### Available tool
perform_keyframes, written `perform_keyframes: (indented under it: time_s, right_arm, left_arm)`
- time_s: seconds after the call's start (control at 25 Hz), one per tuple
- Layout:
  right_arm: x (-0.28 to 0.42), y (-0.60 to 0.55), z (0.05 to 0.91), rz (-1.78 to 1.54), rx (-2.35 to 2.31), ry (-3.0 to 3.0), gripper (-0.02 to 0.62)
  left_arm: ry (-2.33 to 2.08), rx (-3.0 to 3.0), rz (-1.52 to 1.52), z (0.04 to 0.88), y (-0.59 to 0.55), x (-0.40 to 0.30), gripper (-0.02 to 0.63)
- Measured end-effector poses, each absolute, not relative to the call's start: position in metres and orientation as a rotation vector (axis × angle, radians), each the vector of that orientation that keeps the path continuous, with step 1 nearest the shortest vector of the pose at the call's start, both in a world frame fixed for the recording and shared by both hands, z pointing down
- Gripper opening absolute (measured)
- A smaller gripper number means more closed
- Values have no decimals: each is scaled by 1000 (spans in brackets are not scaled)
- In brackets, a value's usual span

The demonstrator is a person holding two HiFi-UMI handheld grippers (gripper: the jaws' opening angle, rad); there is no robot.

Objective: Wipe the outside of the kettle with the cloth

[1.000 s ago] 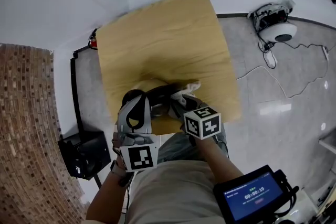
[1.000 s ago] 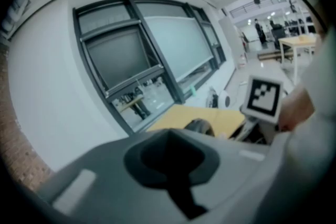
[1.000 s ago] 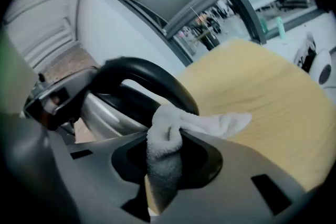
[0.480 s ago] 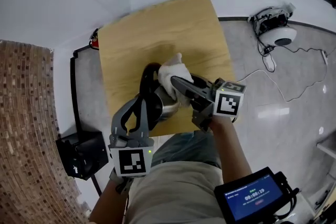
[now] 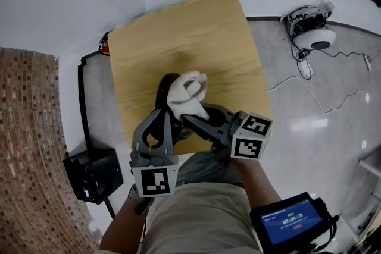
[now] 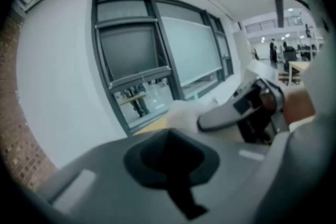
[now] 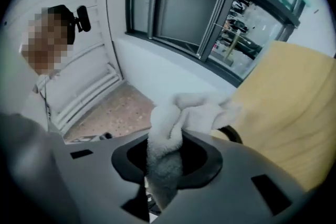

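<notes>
Cloth (image 5: 187, 92) raised — right gripper (image 5: 189, 120) fingers clamp it | left gripper (image 5: 159, 123) fingers shut, seemingly on kettle (image 5: 162, 90)

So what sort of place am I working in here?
Probably an office or lab, not a kitchen: square light wooden table, dark-framed glass windows, white round device with cables on the glossy grey floor.

Office: glass partition (image 6: 184, 44), desks (image 6: 296, 68) beyond

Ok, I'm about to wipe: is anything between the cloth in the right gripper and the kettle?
Nothing visible. The cloth, clamped in the right gripper, hangs directly over the kettle; the left gripper is beside it, not between.
</notes>
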State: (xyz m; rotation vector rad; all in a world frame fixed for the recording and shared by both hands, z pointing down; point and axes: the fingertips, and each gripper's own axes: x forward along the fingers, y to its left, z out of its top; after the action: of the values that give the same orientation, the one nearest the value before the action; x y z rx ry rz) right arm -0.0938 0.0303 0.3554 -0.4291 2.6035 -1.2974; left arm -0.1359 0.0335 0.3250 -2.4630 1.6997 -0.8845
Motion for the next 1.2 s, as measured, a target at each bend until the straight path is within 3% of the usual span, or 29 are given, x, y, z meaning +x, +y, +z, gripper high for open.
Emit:
perform_keyframes:
  time_s: [0.16,0.36,0.44,0.56,0.76,0.92,1.04,1.2]
  right_arm:
    - [-79,4,489,-1667,-819,2588,103]
    - [-95,35,347,-1298,-443,2595,103]
    - [-90,32,384,-1373,-563,2554,103]
    - [-68,24,488,-1776,-871,2396,103]
    - [-79,55,371,-1480,-557,2384,103]
    - [-62,54,495,-1820,-946,2290,101]
    - [-63,64,479,-1851,-902,2296,103]
    - [-69,136,464,-2027,-709,2471,103]
  left_arm:
    - [1708,-2476,-879,324,34,-136,-6]
    - [1697,-2462,-890,324,32,-134,-6]
    - [1710,-2470,-890,327,35,-137,-6]
    - [1712,-2475,-884,325,34,-136,-6]
    - [1720,-2463,-884,324,34,-136,-6]
    - [1731,-2472,-888,328,36,-139,-5]
    - [1765,-2542,-874,332,33,-140,-5]
    - [2167,-2572,-779,341,26,-216,0]
